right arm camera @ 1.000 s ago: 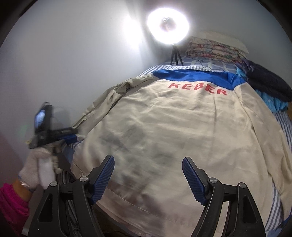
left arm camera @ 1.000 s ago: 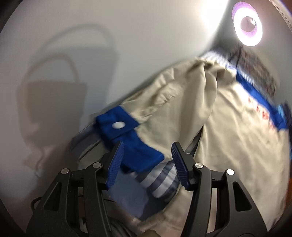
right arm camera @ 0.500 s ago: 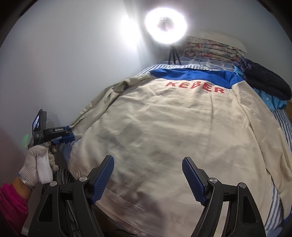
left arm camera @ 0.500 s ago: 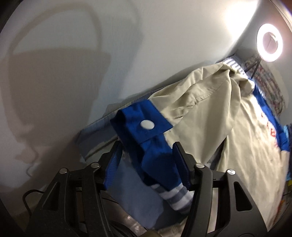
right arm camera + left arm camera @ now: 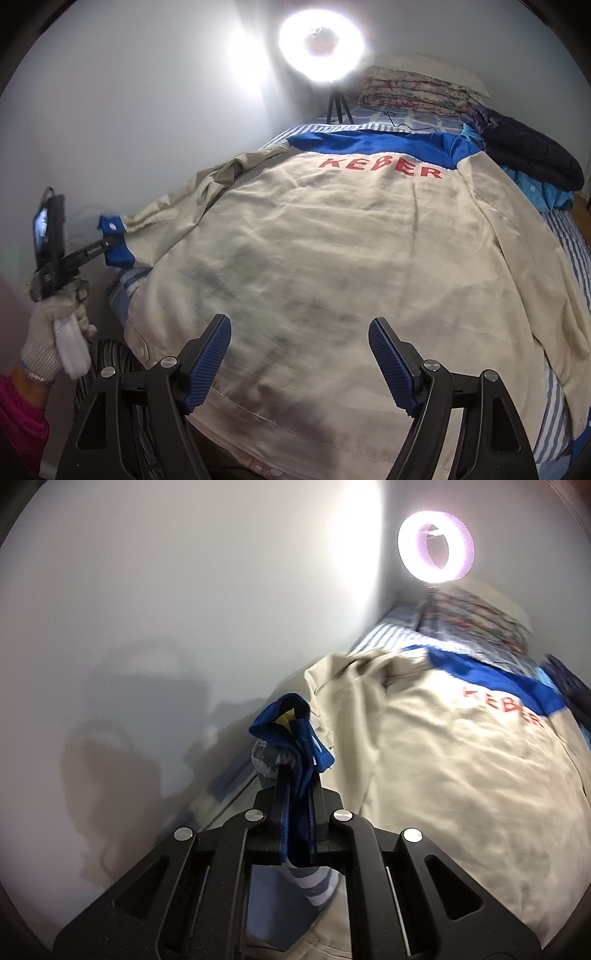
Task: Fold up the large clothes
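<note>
0 folds show so far: the beige jacket (image 5: pixel 332 258) lies spread back-up across the striped bed (image 5: pixel 569 251), its right sleeve flat. The left gripper (image 5: pixel 297 771), its jaws having just closed, pinches the blue cuff (image 5: pixel 291 716) of the left sleeve beside the wall. The right gripper (image 5: pixel 299 354) hovers wide open and empty above the hem. Both sleeves and the body remain to be folded.
</note>
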`<state>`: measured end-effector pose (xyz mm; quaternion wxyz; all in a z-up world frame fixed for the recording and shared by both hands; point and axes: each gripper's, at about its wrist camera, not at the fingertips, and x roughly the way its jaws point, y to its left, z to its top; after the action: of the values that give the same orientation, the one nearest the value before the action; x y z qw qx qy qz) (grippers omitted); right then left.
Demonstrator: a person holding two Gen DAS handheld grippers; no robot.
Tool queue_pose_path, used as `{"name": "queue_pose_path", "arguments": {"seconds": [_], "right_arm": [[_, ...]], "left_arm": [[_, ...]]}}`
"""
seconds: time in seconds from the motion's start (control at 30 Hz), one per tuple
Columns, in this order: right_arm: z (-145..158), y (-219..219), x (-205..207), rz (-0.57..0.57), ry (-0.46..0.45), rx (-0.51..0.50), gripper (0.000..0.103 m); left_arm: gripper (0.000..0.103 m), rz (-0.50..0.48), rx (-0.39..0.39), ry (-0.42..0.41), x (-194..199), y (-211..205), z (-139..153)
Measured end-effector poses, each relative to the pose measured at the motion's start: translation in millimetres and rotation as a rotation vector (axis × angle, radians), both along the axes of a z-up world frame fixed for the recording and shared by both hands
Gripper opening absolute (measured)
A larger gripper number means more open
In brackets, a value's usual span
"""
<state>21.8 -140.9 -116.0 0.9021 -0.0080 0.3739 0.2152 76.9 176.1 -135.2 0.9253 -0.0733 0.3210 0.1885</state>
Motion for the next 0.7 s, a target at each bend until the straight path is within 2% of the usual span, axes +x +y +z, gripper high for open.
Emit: {"name": "queue_pose_path", "arguments": {"seconds": [0.1,0.2,0.4,0.5,0.57,0.7], "right_arm": [[-0.3,-2.9,3.2,-0.009,0.011,0.022,0.08],[0.6,-5.3,4.5,-0.014,0.014,0.031,0.08],[1.9,-4.1,2.7,-0.017,0.012,0.037,0.08],[0.1,-2.4,0.8,-0.006,0.014,0.029,0.08],[-1.4,-0.1,1.3,0.0,0.019,0.024,0.08],[-2.7,3.4,-1.5,0.007,0.021,0.031,0.08]], "left_arm": [[0.005,-0.08,0.056,-0.031,-3.6,-19.0,16.3],[0.005,-0.13,0.112,-0.025,-5.7,-30.9,21.3],[0.005,-0.087,0.002,0.014,-4.0,2.3,11.6],[0.005,-0.114,0.032,0.041,-5.0,5.4,1.8],[0.006,-0.12,0.018,0.056,-2.7,10.7,-4.6],[0.018,-0.102,0.018,0.073,6.0,19.1,-11.1]]}}
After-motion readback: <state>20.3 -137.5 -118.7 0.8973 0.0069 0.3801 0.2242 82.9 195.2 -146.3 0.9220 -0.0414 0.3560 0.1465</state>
